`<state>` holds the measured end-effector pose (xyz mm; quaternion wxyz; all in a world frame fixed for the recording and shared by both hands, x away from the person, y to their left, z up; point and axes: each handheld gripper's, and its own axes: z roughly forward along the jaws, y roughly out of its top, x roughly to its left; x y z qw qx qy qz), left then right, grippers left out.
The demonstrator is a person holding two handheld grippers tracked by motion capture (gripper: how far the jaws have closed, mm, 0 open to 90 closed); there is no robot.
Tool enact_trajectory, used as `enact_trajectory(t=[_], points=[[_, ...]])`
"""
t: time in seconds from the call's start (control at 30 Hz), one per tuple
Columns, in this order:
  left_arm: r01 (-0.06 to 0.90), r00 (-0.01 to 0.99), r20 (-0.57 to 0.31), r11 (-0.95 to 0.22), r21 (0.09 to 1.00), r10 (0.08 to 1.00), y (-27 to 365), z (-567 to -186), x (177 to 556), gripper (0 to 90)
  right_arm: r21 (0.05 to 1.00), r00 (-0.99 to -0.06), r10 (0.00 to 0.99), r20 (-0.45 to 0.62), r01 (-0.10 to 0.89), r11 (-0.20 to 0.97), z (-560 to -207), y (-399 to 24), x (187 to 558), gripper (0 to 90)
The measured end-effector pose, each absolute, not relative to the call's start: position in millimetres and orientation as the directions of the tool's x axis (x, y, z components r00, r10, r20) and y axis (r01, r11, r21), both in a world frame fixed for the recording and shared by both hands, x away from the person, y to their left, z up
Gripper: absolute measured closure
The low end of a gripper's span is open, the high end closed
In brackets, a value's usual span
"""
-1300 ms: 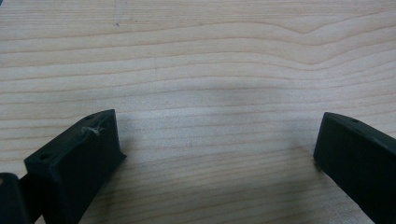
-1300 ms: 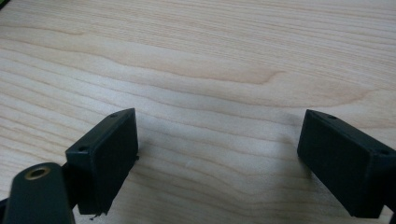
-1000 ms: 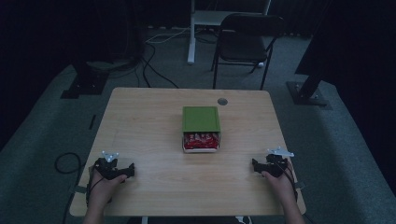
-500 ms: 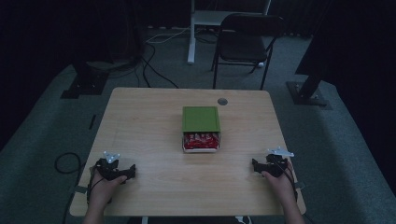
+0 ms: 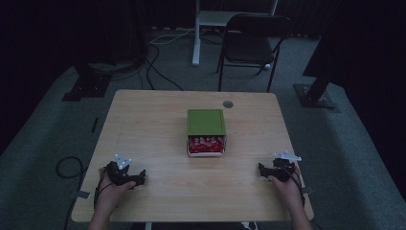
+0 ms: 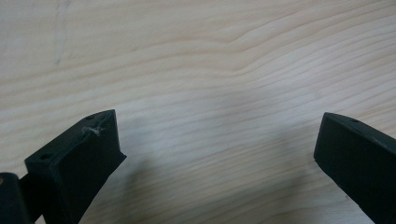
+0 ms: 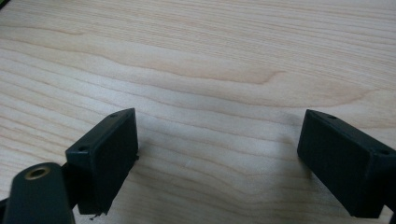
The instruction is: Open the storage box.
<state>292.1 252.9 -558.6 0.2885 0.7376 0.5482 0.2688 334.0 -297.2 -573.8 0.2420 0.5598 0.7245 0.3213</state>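
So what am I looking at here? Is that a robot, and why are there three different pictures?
No robot: a person sits at a wooden table and holds a hand tool with two black jaws in each hand. The high view looks down from above; the left gripper is at the bottom left, the right gripper at the bottom right. The other two pictures come from small cameras riding on those tools, so you look along their jaws at the wood grain. Both stand open with nothing between the jaws. In the middle of the table sits a small box with a green lid slid back, showing red wrapped packets inside. A black folding chair stands beyond the table.
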Motion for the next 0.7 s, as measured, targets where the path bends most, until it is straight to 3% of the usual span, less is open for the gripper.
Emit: enact_trajectory(t=[0.7], points=[[0.540,0.443,0.133,-0.383,0.750,0.887,202.7,-538.0,286.8,1.2,0.737,-0.256,0.967,0.009,0.656,0.167,-573.8,-297.2,334.0,11.8]])
